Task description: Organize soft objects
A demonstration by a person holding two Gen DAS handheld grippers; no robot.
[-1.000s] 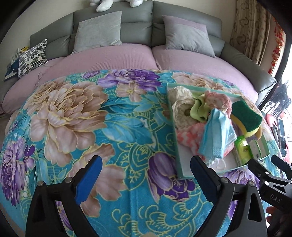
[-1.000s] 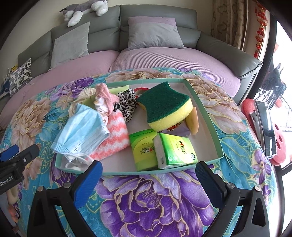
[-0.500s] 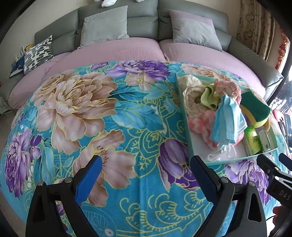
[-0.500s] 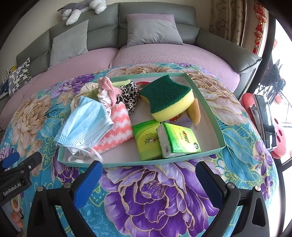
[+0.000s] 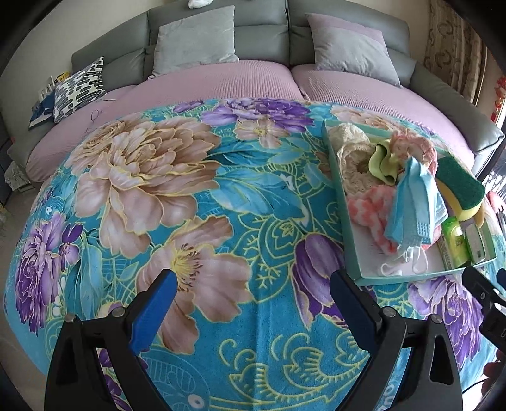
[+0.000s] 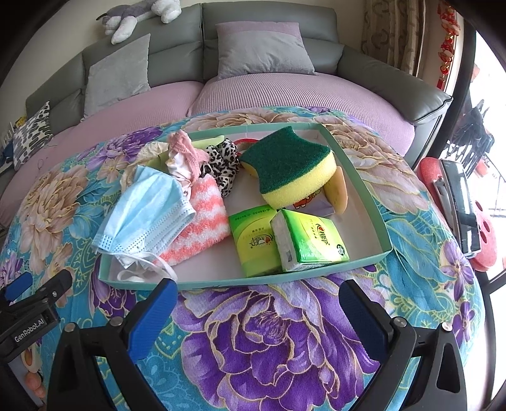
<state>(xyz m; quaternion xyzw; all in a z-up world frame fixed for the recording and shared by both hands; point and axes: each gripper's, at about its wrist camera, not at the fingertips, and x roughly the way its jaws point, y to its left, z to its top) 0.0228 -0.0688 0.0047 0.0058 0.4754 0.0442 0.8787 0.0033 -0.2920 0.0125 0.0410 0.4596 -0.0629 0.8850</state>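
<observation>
Teal-rimmed tray (image 6: 357,177) lay on the floral blanket (image 5: 189,177); inside, a blue mask (image 6: 145,215) draped its left end, beside sponge (image 6: 291,164) and tissue packs (image 6: 303,240). Both left gripper (image 5: 253,303) and right gripper (image 6: 259,313) gaped wide, empty, just short of the tray.

Ahead of the right tongs (image 6: 257,311), whose pads are blue on black arms, the tray (image 6: 373,202) has a teal rim and white floor and holds a pale blue mask (image 6: 144,215), a pink-and-white striped cloth (image 6: 202,221), a leopard-print scrunchie (image 6: 223,158), a yellow sponge (image 6: 294,164) with a dark green top, and two bright green tissue packs (image 6: 308,240). Under both tongs the blanket (image 5: 221,196) is turquoise with beige-pink and purple flowers outlined in gold. Beyond it, ahead of the left tongs (image 5: 253,302), the sofa (image 5: 262,22) is grey with lilac seats, grey cushions (image 5: 194,34) and a black-and-white blotched pillow (image 5: 79,87).
</observation>
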